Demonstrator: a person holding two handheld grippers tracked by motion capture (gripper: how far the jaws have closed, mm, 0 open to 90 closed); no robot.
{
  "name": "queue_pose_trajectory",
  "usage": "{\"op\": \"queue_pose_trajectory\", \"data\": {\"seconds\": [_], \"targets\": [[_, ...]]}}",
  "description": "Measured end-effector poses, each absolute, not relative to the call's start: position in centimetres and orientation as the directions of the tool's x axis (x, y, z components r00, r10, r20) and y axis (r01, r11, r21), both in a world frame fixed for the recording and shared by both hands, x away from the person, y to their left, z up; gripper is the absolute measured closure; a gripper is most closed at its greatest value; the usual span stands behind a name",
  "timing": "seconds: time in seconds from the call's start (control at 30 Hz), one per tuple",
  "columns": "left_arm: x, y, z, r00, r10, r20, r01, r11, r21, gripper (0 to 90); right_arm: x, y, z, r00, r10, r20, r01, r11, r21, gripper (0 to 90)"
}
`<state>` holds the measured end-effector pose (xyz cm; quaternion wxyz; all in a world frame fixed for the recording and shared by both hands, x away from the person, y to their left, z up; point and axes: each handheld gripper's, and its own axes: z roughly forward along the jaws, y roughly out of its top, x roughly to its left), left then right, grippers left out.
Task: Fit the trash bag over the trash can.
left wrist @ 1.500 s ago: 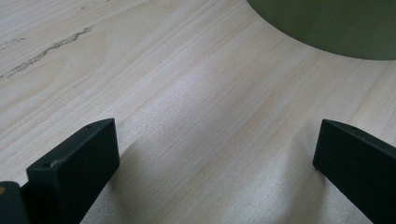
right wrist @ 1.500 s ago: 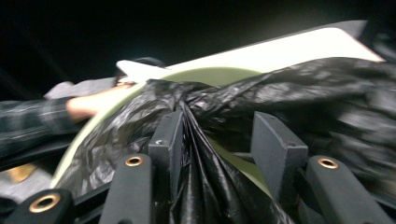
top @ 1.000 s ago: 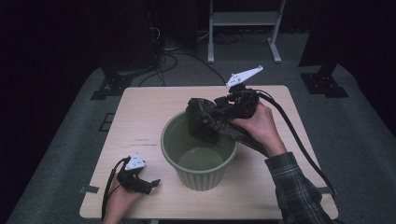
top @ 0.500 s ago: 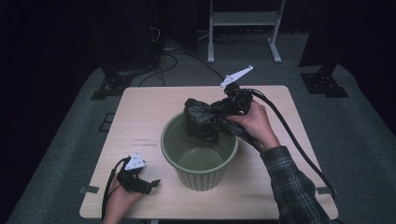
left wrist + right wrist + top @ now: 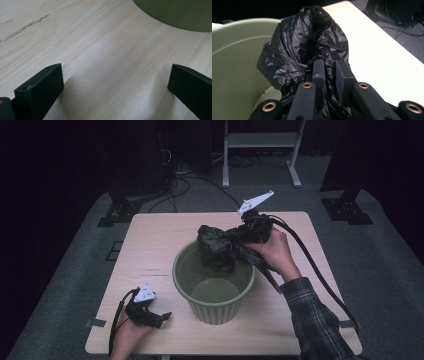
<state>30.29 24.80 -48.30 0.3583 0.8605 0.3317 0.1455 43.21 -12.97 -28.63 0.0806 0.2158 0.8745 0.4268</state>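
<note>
The right gripper (image 5: 239,236), held raised in the right hand (image 5: 272,251), has jaws that have just been closing, now pinched nearly together. The left gripper (image 5: 159,316) sits low in the left hand (image 5: 127,332), jaws wide apart.

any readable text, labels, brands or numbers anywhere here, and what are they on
None can be read.
Table: a faint dark mark shows near its left side in the high view, too small to tell whether it is writing.
Black plastic bag, green bucket, right gripper and left gripper: no lettering visible.
</note>
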Motion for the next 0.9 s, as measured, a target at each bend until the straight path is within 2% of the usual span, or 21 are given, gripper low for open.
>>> {"op": "queue_pose_trajectory", "data": {"seconds": [0.13, 0.27, 0.67, 0.9], "targets": [[30.3, 24.8, -48.3, 0.737, 0.675, 0.013, 0.467, -0.523, 0.713, 0.0, 42.7, -13.2, -28.1, -0.906, 0.419, 0.056, 0.293, 0.526, 0.799, 84.7], [30.3, 24.8, -48.3, 0.737, 0.675, 0.013, 0.467, -0.523, 0.713, 0.0, 42.1, -13.1, -27.9, -0.927, 0.365, 0.092, 0.29, 0.535, 0.794, 86.4], [30.2, 24.7, -48.2, 0.756, 0.655, 0.006, 0.457, -0.534, 0.712, 0.0, 40.3, -11.3, -28.6, -0.964, 0.195, 0.183, 0.267, 0.655, 0.707, 87.7], [29.7, 25.1, -45.2, 0.782, 0.623, -0.016, 0.423, -0.511, 0.749, 0.0, 39.4, -11.1, -28.5, -0.966, 0.105, 0.237, 0.243, 0.681, 0.691, 87.6]]}}
